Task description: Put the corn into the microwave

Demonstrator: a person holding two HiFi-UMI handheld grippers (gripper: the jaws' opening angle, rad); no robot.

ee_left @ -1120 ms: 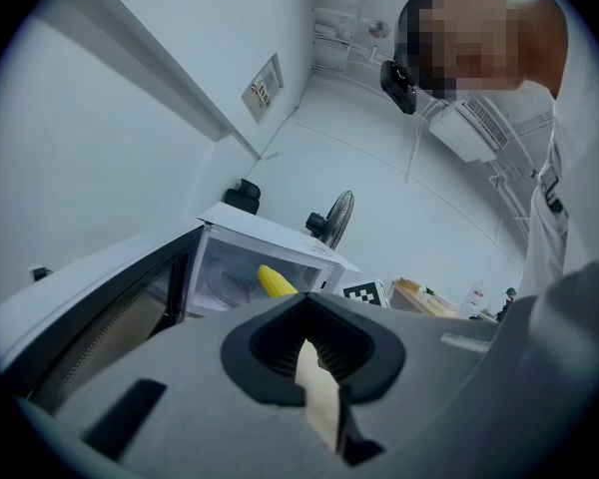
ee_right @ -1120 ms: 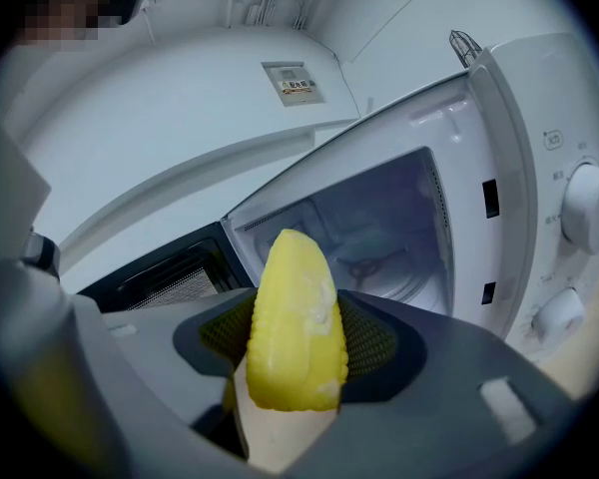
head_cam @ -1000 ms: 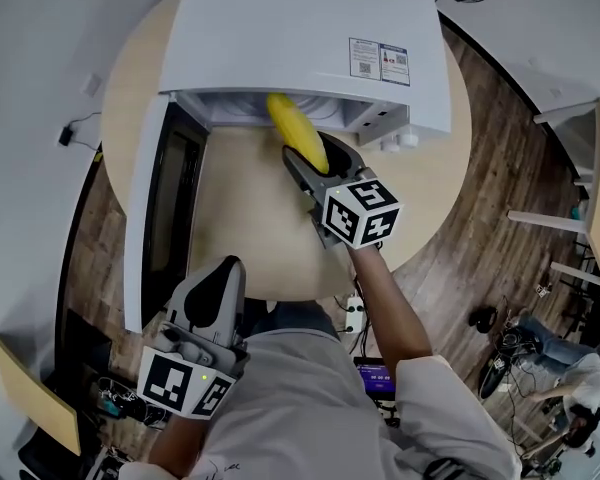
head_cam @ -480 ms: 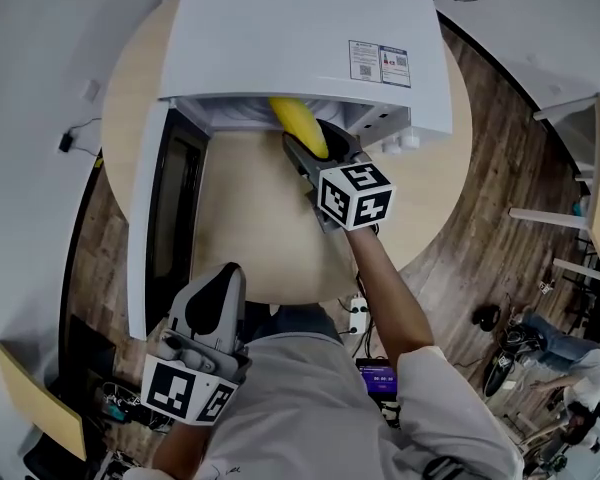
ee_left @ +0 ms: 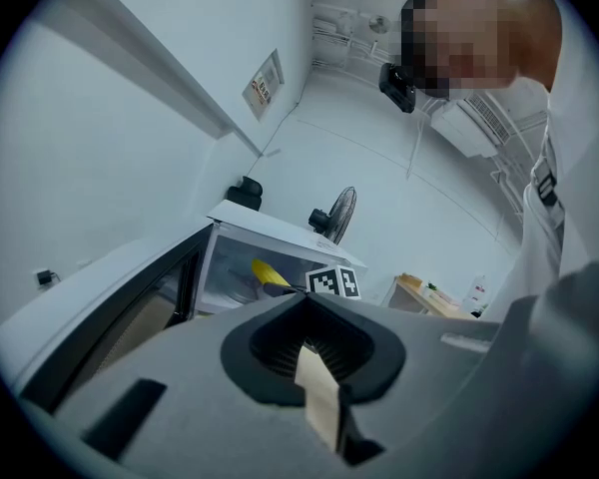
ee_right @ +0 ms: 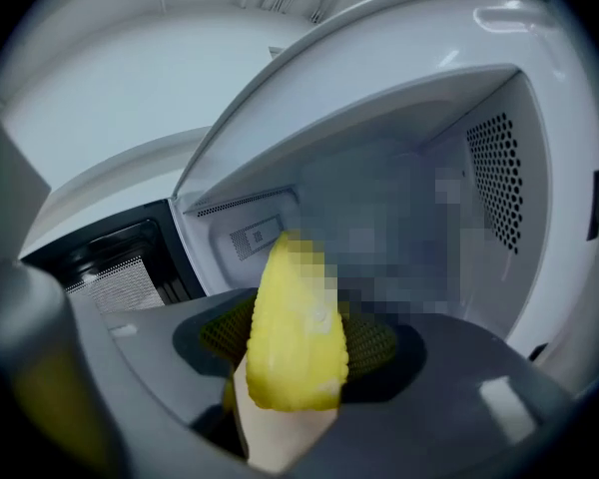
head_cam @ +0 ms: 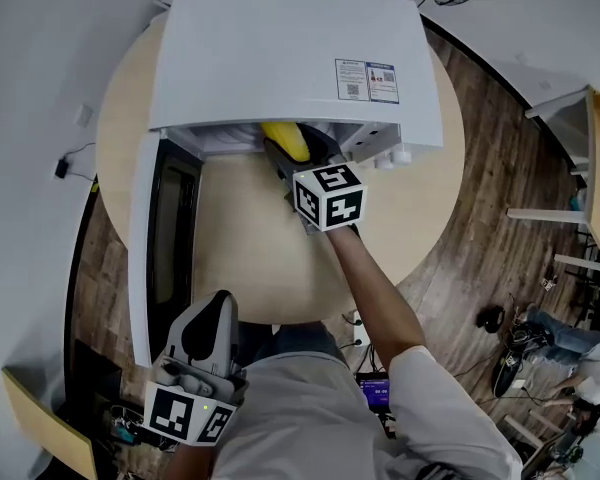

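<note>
Head view: the microwave (head_cam: 280,58) is seen on a round table (head_cam: 250,258), with its door (head_cam: 158,238) swung fully open to the left. The corn (head_cam: 285,140) is held at the mouth of the microwave, and its far end is hidden under the front edge of the housing. The right gripper (head_cam: 292,156) is clamped on the corn, with the arm stretched out over the table.

Right gripper view: the corn (ee_right: 292,327) is gripped between the jaws, tip pointed into the cavity (ee_right: 399,188). Whether it touches the cavity floor cannot be told.

The left gripper (head_cam: 214,308) is held low, off the table's near edge and close to the body. In the left gripper view its jaws (ee_left: 309,342) are seen closed together, with nothing between them.
</note>
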